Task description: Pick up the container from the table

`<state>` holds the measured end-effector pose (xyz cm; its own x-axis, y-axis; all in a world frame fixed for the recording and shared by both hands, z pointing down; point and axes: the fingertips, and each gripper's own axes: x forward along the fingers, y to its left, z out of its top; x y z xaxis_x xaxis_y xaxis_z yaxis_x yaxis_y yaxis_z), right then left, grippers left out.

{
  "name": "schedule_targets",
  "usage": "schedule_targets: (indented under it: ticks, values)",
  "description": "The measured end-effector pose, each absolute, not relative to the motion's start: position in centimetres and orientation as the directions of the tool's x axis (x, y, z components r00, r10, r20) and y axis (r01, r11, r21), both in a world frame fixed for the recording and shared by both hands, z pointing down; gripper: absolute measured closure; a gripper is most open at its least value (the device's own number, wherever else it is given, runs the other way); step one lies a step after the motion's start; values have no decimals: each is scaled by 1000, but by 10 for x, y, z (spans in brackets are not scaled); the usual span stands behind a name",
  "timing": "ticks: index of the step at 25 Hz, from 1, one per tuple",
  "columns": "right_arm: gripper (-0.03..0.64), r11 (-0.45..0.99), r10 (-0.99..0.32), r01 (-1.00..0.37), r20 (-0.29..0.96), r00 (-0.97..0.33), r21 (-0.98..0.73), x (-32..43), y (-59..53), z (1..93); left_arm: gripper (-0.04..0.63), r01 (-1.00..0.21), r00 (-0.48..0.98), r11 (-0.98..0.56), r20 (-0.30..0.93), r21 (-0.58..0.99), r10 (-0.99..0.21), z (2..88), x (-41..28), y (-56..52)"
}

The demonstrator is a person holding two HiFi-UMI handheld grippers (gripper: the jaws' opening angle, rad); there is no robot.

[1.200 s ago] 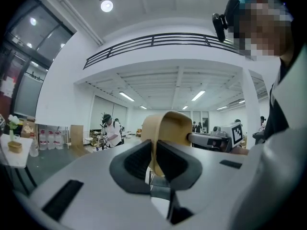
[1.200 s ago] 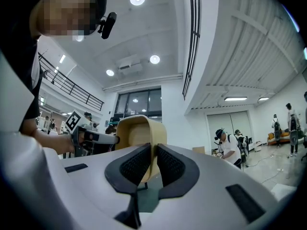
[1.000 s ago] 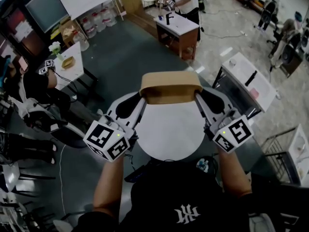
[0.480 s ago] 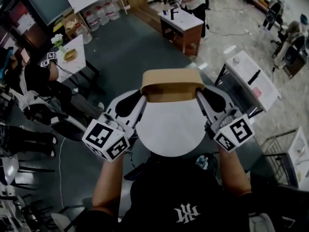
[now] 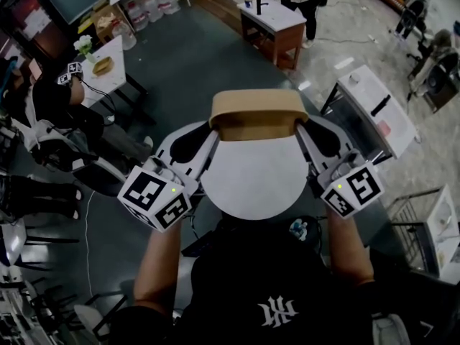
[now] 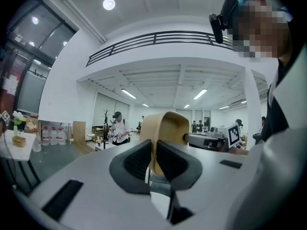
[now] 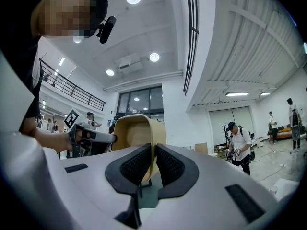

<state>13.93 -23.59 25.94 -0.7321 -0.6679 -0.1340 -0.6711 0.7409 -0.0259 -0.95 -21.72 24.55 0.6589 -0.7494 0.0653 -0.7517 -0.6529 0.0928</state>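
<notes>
Both grippers have hold of a tan paper container (image 5: 257,112), one at each short end. The left gripper (image 5: 213,134) has its jaws nearly together, pinching the thin wall at its end. The right gripper (image 5: 299,129), whose jaws have just been closing, has the opposite wall between its pads, pressed from both sides.

Beneath them spreads a round white table (image 5: 251,185), with the person in a black shirt at its near side. The container (an oblong tub with rounded corners) hangs level between the two sets of jaws, over the table's far edge. In both gripper views the room shows behind it.

Nearer the person, a black-and-white marker cube (image 5: 157,198) sits on the left gripper and its twin (image 5: 352,191) on the right. A bare forearm (image 5: 162,268) runs back from the left one.
</notes>
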Motion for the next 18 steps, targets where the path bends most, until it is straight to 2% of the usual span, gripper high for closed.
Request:
schedule_targets:
  ticks: [18]
  values:
    - [556, 740, -671, -671, -122, -732, -42, 147, -233, 269, 560, -742, 670, -663, 100, 100, -735, 258, -1, -214]
